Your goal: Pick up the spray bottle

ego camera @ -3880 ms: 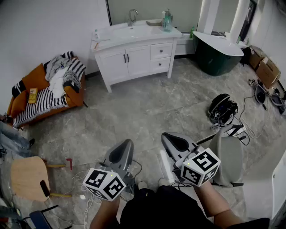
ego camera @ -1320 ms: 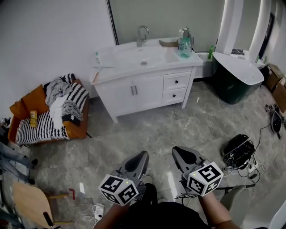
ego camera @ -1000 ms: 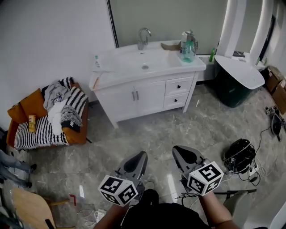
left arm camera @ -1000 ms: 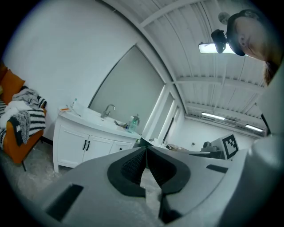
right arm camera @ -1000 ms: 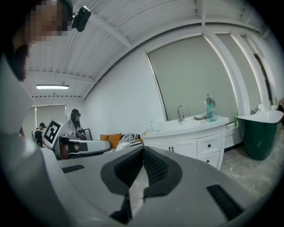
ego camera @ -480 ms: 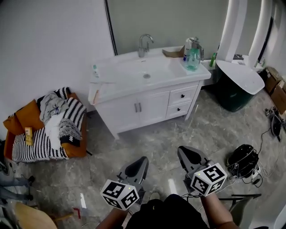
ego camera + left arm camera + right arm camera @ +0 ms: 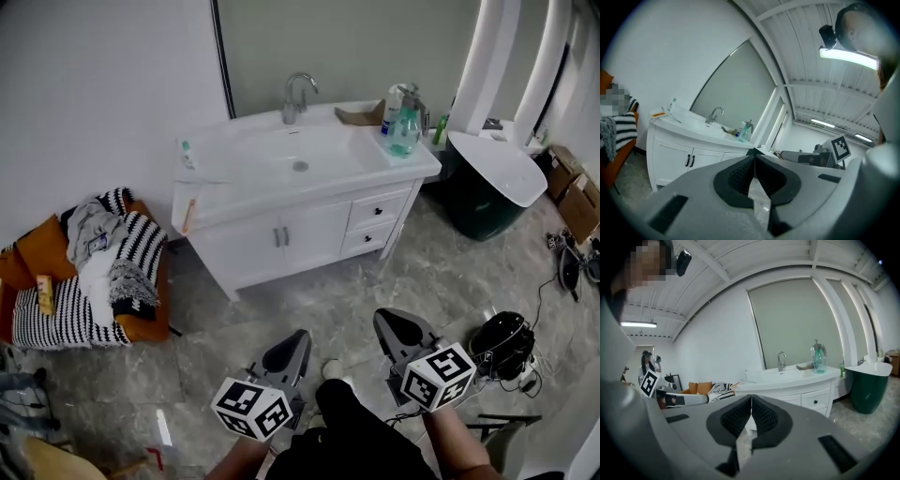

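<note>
The spray bottle (image 7: 405, 122) is teal with a trigger head and stands upright at the right end of the white vanity top (image 7: 244, 169), beside a white bottle. Both gripper views show the spray bottle (image 7: 745, 131) (image 7: 818, 359) far ahead. My left gripper (image 7: 302, 334) and right gripper (image 7: 382, 317) are held low over the grey floor, side by side, well short of the vanity. The left gripper (image 7: 754, 151) has its pads touching with nothing between them. The right gripper (image 7: 751, 397) is likewise shut and empty.
A faucet (image 7: 295, 94) rises behind the sink basin. An orange sofa (image 7: 84, 272) with striped cloths stands to the left. A dark green tub (image 7: 487, 187) lies right of the vanity. A black bag (image 7: 502, 342) and cables lie on the floor at right.
The vanity and spray bottle have drawn nearer and larger in the head view as the person walks forward. Both grippers stay shut, moving along with the body.
</note>
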`<control>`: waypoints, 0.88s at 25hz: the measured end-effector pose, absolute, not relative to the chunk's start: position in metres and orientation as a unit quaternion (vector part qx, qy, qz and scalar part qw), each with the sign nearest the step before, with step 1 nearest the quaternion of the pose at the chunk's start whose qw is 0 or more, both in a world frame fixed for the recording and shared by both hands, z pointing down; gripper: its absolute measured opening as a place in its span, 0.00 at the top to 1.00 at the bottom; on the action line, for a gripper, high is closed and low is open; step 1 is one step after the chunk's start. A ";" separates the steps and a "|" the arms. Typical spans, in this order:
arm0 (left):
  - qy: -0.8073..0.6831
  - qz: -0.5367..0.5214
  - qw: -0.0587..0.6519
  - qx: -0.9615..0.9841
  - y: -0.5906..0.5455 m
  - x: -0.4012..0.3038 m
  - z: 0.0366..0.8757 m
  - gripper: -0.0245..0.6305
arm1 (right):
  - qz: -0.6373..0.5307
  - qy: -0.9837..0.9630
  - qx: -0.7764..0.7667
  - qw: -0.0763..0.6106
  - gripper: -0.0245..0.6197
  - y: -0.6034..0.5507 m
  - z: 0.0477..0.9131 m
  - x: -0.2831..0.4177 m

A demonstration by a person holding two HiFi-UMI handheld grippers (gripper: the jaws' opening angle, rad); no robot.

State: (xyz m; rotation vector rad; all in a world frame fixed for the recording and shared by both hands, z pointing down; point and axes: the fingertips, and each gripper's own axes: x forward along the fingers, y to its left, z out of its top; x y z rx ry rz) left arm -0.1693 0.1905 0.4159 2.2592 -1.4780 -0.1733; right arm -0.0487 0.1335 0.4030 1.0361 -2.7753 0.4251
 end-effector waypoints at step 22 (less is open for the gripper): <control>-0.508 -0.053 0.207 0.835 -0.022 -0.165 0.403 0.95 | 0.142 -0.926 0.347 0.046 0.95 -0.064 0.400 -0.065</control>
